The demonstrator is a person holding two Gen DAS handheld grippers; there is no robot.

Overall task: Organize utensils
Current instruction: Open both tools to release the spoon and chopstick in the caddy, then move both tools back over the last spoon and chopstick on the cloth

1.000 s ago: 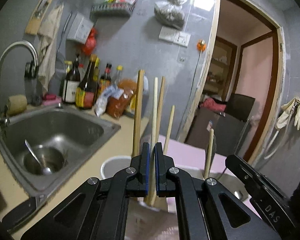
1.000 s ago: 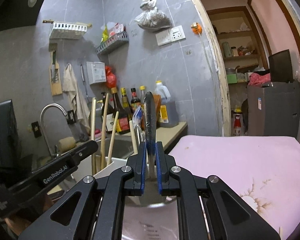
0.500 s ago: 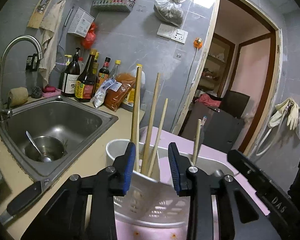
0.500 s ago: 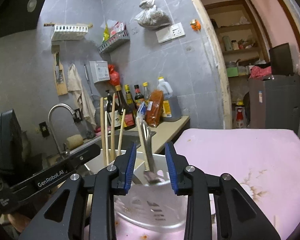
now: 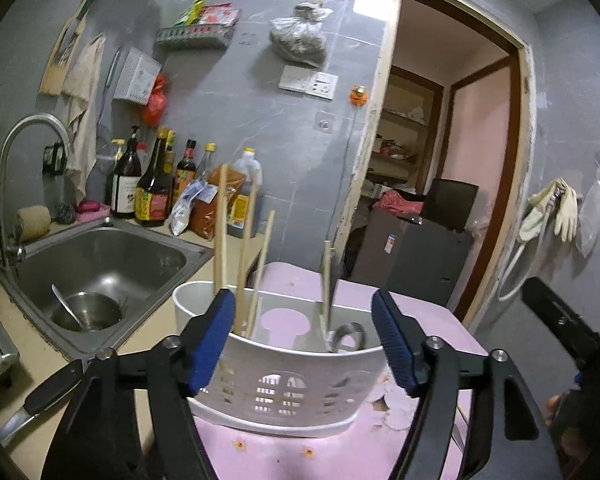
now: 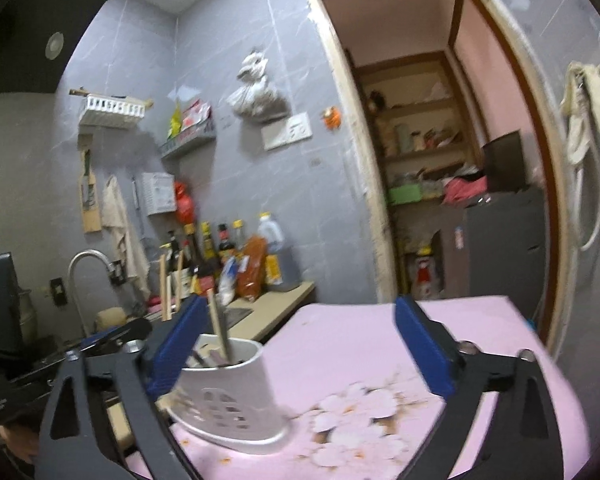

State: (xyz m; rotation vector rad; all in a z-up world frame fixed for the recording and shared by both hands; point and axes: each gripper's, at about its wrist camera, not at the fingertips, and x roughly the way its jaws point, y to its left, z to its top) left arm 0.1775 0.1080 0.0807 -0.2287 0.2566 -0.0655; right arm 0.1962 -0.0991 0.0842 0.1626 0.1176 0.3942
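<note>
A pink flower-printed tabletop carries the white perforated plastic utensil holder, standing upright beside the steel sink. Wooden chopsticks and a metal utensil (type unclear) stand inside. The left gripper and right gripper have just been opening; both jaws are spread, pinching nothing.
</note>
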